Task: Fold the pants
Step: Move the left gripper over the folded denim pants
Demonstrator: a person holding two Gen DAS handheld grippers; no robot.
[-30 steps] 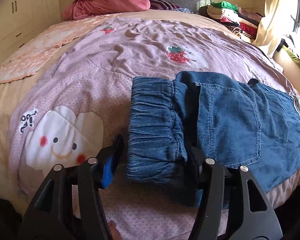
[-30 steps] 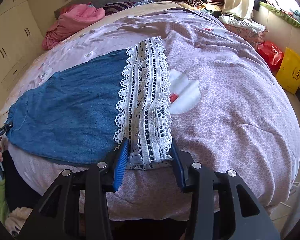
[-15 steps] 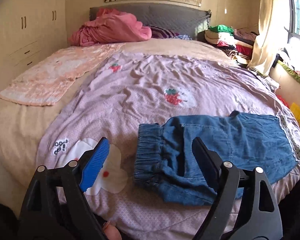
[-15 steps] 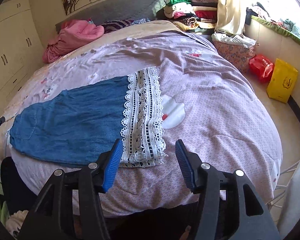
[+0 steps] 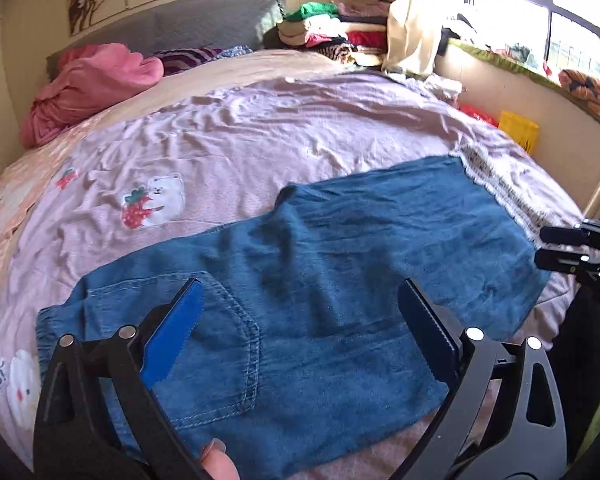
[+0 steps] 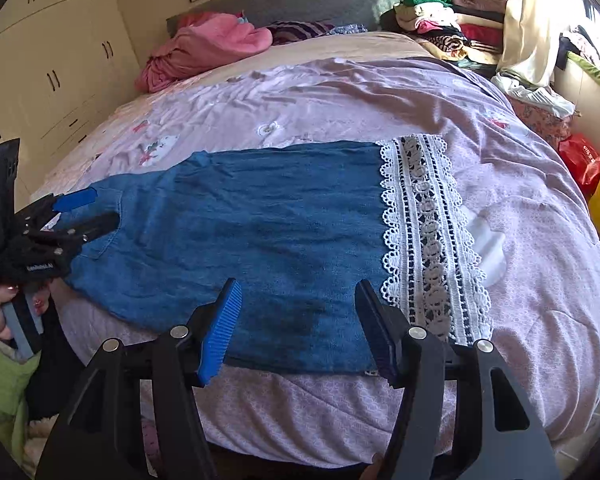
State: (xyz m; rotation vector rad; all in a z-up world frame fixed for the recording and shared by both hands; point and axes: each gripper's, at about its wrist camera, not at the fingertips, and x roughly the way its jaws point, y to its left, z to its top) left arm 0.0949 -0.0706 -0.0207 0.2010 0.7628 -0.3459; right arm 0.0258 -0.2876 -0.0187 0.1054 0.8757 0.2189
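Blue denim pants (image 5: 320, 272) lie flat along the near edge of the bed, folded lengthwise, waistband at the left, white lace hem (image 6: 428, 232) at the right. A back pocket (image 5: 220, 340) faces up. My left gripper (image 5: 300, 336) is open and empty above the pocket end; it also shows in the right wrist view (image 6: 88, 212). My right gripper (image 6: 298, 320) is open and empty above the near edge of the leg, just left of the lace; it also shows in the left wrist view (image 5: 560, 246).
The pants lie on a lilac quilt (image 5: 260, 136) with cartoon patches. A pink blanket (image 6: 208, 48) is heaped by the grey headboard. Stacked clothes (image 6: 440, 20) sit at the far right. Cupboards (image 6: 52, 64) line the left wall. Red and yellow bags (image 6: 596, 176) stand on the floor.
Both grippers have let go of the pants and drawn back, jaws opened wide. The left gripper has swung right from the waistband to over the pocket; the right has shifted left off the lace.
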